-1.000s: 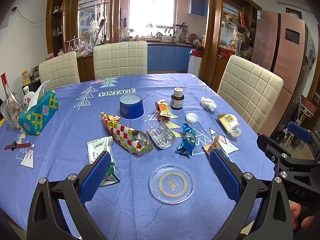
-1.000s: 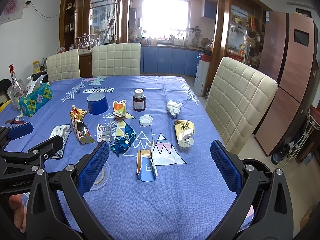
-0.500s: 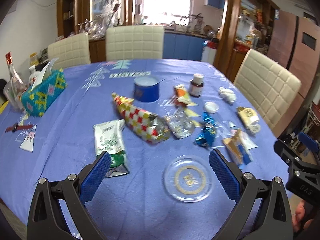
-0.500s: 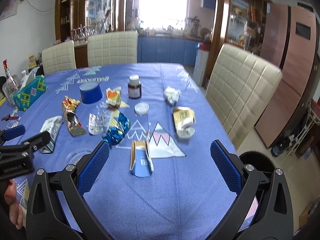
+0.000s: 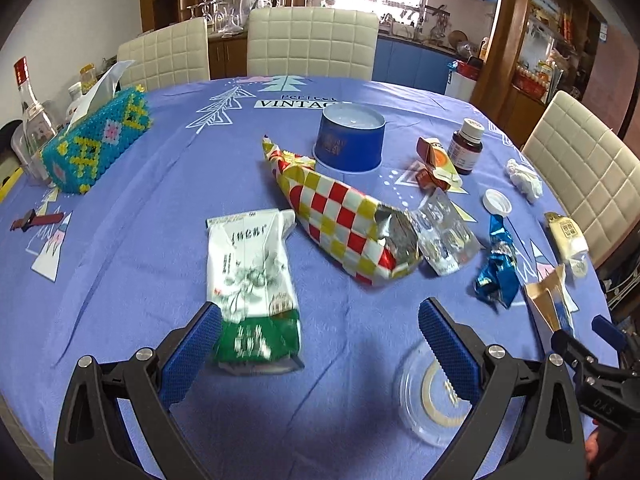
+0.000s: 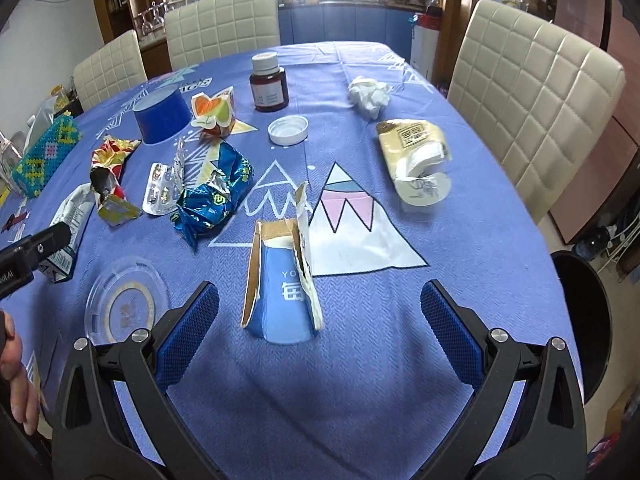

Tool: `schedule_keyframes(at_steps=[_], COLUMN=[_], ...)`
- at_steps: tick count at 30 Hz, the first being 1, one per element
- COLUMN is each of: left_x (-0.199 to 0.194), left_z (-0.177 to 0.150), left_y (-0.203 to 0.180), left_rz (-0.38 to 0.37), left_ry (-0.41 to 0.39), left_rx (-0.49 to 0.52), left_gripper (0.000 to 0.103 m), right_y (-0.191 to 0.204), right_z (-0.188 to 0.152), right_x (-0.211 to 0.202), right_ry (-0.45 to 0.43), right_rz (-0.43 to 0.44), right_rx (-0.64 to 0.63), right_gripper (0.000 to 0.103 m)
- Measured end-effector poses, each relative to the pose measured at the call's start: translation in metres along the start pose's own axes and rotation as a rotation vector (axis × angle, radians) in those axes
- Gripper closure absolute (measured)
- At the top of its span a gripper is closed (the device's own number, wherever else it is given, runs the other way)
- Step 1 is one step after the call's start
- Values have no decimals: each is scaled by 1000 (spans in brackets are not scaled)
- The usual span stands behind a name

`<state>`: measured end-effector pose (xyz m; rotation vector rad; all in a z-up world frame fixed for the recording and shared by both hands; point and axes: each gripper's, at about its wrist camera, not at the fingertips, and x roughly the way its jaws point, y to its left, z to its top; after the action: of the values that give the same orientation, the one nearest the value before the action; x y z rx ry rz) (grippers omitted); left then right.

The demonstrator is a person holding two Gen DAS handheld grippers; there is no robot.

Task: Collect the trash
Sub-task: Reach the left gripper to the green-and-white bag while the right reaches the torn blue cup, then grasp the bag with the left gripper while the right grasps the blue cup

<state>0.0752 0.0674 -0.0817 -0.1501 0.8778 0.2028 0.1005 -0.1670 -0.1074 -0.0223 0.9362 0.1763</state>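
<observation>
1. Left tool [image 5: 319, 334] spread wide, empty, low over the blue-clothed worktop [image 5: 152, 216]; left pad just beside the green end of a white-and-green packet [image 5: 250, 280], right pad over the rim of a clear glass coaster [image 5: 432, 394].
2. Right tool [image 6: 320, 312] likewise spread, gripping nothing, with a torn blue paper cup [image 6: 282, 280] lying on its side between the 2 pads, touching neither.
3. Shown only from the left wrist: a bottle with a red cap [image 5: 30, 112] and a strap-like dark red object [image 5: 36, 220] at the far left edge, plus a full beaded tissue box [image 5: 96, 142] with tissue sticking out.
4. Shown only from the right wrist: a dark round bin [image 6: 588, 320] on the floor beside the worktop's right edge; contents not visible.
5. Seen in both: checkered snack bag [image 5: 340, 220] torn open with foil lining exposed, blister pack [image 5: 446, 236], crumpled blue foil wrapper [image 6: 214, 196], upturned blue tub [image 5: 349, 142], brown bottle [image 6: 269, 82] standing capped, loose white lid [image 6: 288, 130], crumpled tissue [image 6: 369, 94], yellow cup [image 6: 414, 160] on its side.
6. Readable: "VINTAG" on the cloth, "YO" on the torn cup; other print too blurred.
</observation>
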Motion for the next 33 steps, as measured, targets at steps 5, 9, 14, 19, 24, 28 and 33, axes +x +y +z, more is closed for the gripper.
schedule_keyframes(at_steps=[5, 9, 14, 19, 24, 28, 33], left_x=[11, 7, 15, 32, 35, 36, 23], left_z=[18, 14, 3, -3, -4, -5, -4], left_y=[-5, 17, 31, 40, 42, 42, 34], left_rz=[39, 75, 133, 145, 126, 90, 81], left_ry=[5, -14, 32, 86, 85, 100, 58], left_rx=[10, -46, -53, -75, -82, -88, -68], left_gripper=[7, 7, 7, 7, 35, 50, 50], right_y=[-1, 4, 15, 20, 22, 23, 25], right_z=[12, 15, 15, 14, 14, 13, 16], right_x=[23, 34, 40, 37, 28, 23, 13], right_ry=[39, 57, 40, 26, 8, -2, -35], right_rz=[18, 9, -20, 4, 26, 52, 40], right_rx=[11, -16, -69, -97, -120, -131, -137], right_gripper=[3, 3, 3, 19, 67, 68, 68])
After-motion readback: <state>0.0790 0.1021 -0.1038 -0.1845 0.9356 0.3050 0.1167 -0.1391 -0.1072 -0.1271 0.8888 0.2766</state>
